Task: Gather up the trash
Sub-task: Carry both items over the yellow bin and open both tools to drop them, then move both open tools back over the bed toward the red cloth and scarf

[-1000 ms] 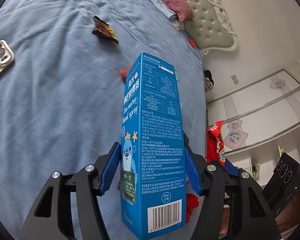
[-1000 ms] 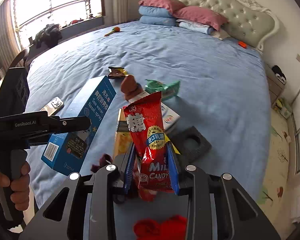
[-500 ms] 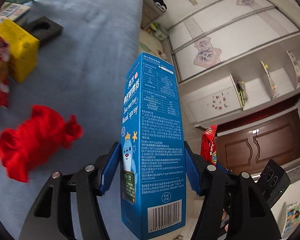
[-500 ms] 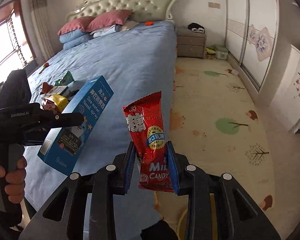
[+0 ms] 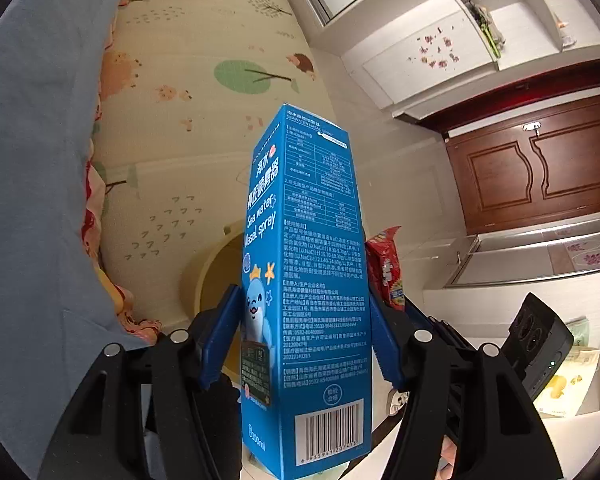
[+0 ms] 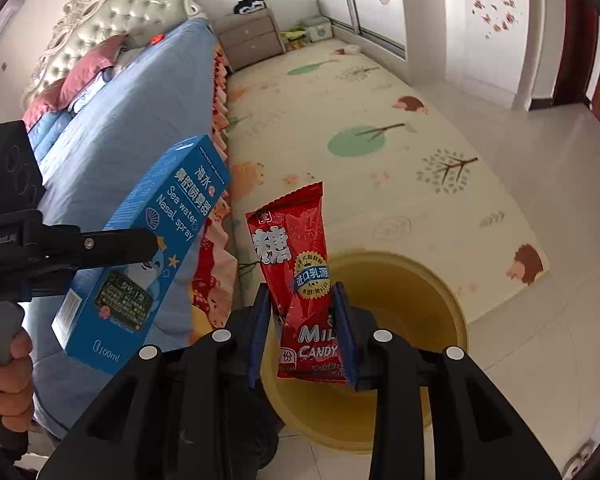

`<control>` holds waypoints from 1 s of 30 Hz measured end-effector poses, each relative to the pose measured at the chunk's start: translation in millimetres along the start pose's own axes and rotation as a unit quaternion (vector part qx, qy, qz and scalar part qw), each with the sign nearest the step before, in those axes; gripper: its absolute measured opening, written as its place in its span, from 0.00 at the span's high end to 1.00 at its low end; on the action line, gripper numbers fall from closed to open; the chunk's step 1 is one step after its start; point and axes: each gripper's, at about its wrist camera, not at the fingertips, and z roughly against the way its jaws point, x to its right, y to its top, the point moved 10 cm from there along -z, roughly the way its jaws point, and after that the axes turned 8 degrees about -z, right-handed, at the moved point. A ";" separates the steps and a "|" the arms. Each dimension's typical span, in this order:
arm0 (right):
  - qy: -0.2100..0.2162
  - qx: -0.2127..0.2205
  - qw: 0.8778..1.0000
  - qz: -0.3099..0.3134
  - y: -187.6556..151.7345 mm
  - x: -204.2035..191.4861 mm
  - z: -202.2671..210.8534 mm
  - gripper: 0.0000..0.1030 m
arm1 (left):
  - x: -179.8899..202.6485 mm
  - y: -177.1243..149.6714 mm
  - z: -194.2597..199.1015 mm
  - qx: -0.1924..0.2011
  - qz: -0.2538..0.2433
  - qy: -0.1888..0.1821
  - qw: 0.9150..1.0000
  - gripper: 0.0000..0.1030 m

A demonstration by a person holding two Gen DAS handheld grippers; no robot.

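Already clamped, both loads: left gripper (image 5: 304,340) shut across the narrow faces of the blue nasal spray box (image 5: 306,280), right gripper (image 6: 302,332) pinching the lower part of the red candy wrapper (image 6: 300,280). Held lengthwise, each of them, long axis running forward out of the jaws, far ends free. Below and ahead of the right gripper, almost directly under the wrapper, sits the yellow bin (image 6: 452,312) on the floor beside the play mat (image 6: 380,120), its open mouth facing up. Clearly the nearer of the two, then, the right side: wrapper overlapping the bin's opening in the right wrist view, so probably only a release needed there, perhaps after a small dip. From the left wrist, only an arc of the same bin visible past the box's left edge, and in the right view the box hanging over the edge of the blue bed (image 6: 112,148), left of the bin. Likely a sideways carry toward the right before letting go, else a drop onto bedding or floor.
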 end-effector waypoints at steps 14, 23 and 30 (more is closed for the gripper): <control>-0.013 -0.035 0.997 -0.067 -13.3 67.2 -55.5 0.51 | -8.8 -15.4 -91.8 -0.112 -0.047 0.062 0.991 0.41; -0.007 -0.020 0.997 -0.078 -7.4 75.9 -51.7 0.41 | -13.0 -13.0 -90.7 -0.111 -0.085 0.102 0.985 0.12; -0.008 -0.009 0.998 -0.068 -7.6 65.9 -30.8 0.41 | -11.3 -5.3 -63.9 -0.086 -0.084 0.098 0.988 0.12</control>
